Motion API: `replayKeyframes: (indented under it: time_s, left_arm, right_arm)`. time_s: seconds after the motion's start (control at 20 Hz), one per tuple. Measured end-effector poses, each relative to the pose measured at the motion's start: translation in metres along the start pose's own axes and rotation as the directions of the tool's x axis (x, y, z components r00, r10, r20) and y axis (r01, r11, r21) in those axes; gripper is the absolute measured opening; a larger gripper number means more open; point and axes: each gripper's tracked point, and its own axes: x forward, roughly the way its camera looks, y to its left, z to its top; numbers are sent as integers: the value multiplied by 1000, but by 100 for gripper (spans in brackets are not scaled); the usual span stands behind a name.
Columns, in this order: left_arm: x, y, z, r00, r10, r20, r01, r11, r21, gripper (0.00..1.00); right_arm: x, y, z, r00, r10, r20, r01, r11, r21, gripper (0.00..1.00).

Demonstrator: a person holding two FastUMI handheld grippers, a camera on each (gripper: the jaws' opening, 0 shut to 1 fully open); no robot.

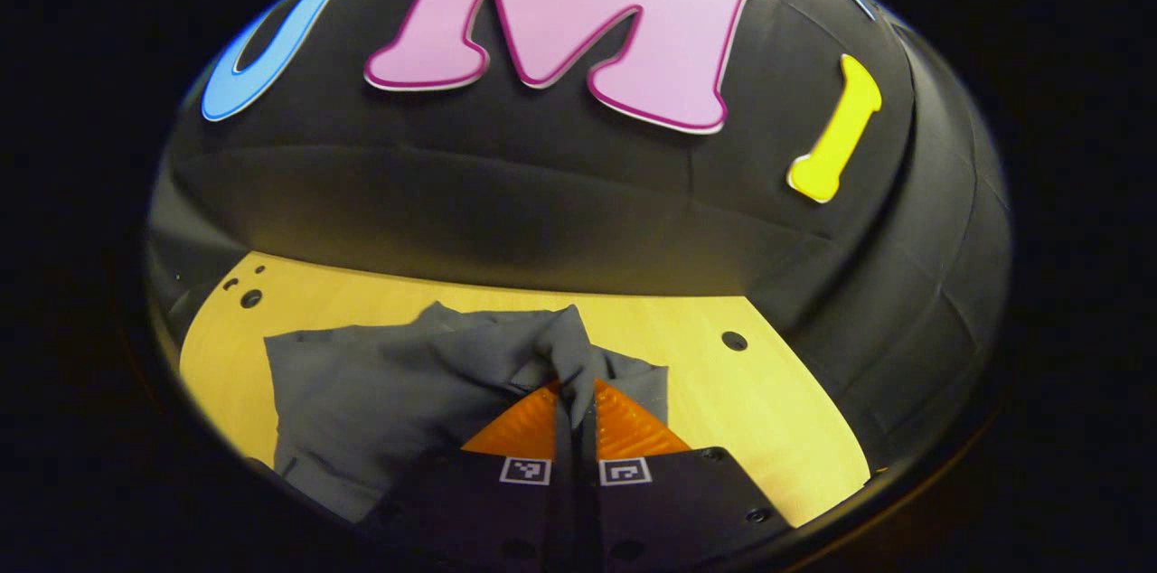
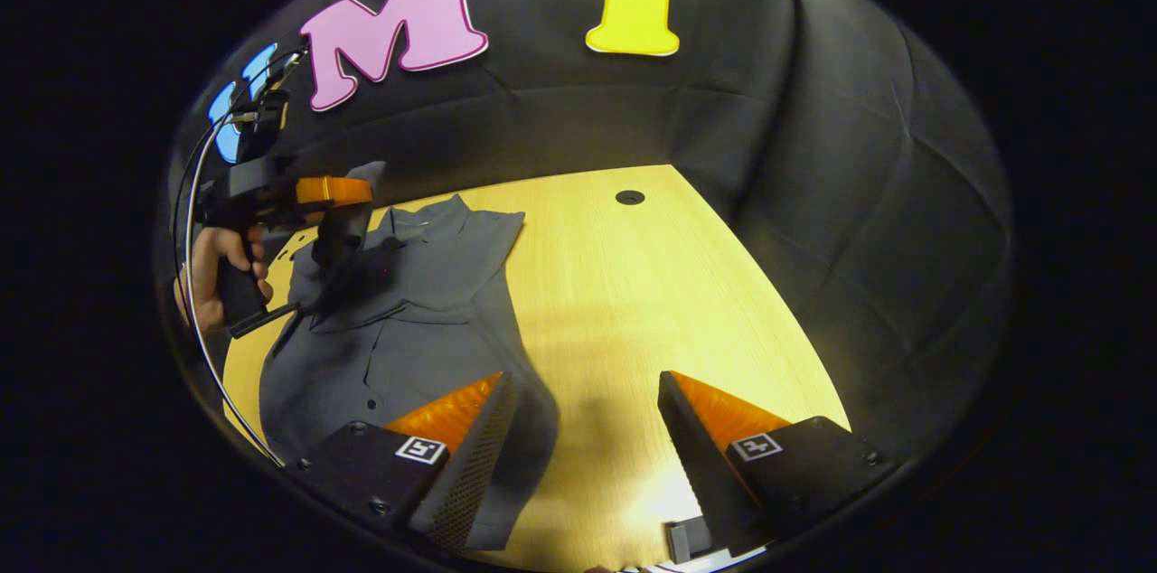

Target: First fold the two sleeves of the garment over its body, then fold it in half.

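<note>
A dark grey shirt (image 2: 407, 320) lies on the yellow wooden table (image 2: 624, 302), collar toward the far wall. In the left gripper view my left gripper (image 1: 575, 397) is shut on a bunched piece of the shirt's sleeve (image 1: 565, 347), lifted above the shirt body (image 1: 380, 392). The right gripper view shows that same left gripper (image 2: 336, 239), held by a hand (image 2: 210, 275), over the shirt's far left part. My right gripper (image 2: 586, 392) stands open above the table, its left finger (image 2: 470, 428) over the shirt's right edge, nothing between the fingers.
Round holes mark the tabletop (image 2: 630, 197) (image 1: 734, 341). Black cloth walls close in behind and to the right of the table. Bare wood lies to the right of the shirt. A cable (image 2: 194, 284) trails from the left gripper.
</note>
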Motion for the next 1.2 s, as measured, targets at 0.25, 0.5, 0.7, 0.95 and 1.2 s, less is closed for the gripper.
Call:
replayKeyframes:
  time_s: [0.25, 0.5, 0.7, 0.95, 1.2]
  left_arm:
    - [22, -33, -25, 998, -30, -64, 29, 1000, -4, 2]
    - [28, -50, -45, 992, -33, -118, 29, 999, -35, 25]
    - [12, -41, -47, 994, -15, -108, 11, 999, -37, 58]
    - [-52, 19, -61, 995, 70, -76, -72, 997, -16, 96]
    - [-148, 96, -119, 977, 188, -104, -192, 981, -30, 96]
  right_arm:
    - [-2, -19, -8, 1000, -1, -15, 1, 1000, 6, 99]
    - [-1, -24, -11, 1000, 23, -21, -23, 1000, -2, 99]
    - [-4, -16, -15, 999, 42, -30, -42, 999, 6, 99]
    - [-5, 26, -42, 982, 145, -120, -139, 989, 55, 99]
    - [-2, 61, -79, 952, 186, -245, -162, 980, 118, 99]
